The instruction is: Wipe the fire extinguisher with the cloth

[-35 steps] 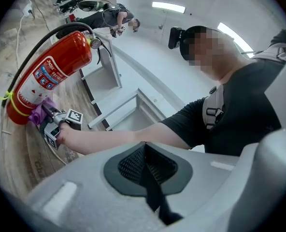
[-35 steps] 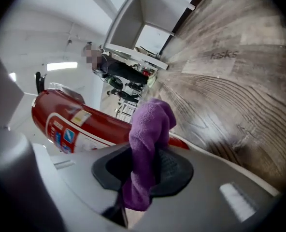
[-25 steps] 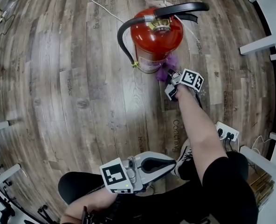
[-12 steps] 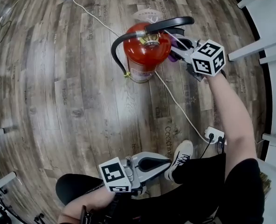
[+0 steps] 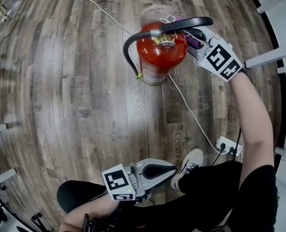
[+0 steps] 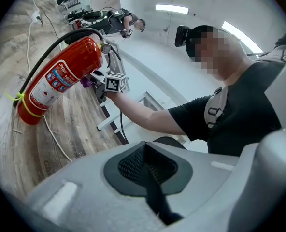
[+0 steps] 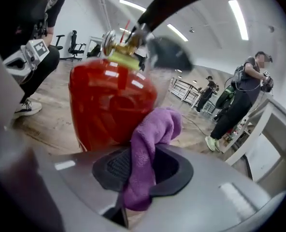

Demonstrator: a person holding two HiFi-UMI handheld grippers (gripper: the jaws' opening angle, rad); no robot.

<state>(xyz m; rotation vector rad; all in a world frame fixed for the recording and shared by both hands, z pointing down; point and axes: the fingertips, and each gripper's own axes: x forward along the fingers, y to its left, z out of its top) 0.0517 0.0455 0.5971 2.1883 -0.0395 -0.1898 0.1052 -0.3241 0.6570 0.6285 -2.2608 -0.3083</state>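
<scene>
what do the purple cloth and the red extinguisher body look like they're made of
Purple cloth: likely microfibre or terry, matte; its surface is fuzzy and it folds limply. Red fire extinguisher body: probably painted metal, glossy; bright highlights show on it.

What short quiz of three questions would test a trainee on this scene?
1. True or false: the left gripper holds the cloth.
2. The cloth is: A purple, B yellow, C white.
3. Fill in: the extinguisher stands on the wooden ____.
Key: 1 false, the right gripper holds it; 2 A; 3 floor.
</scene>
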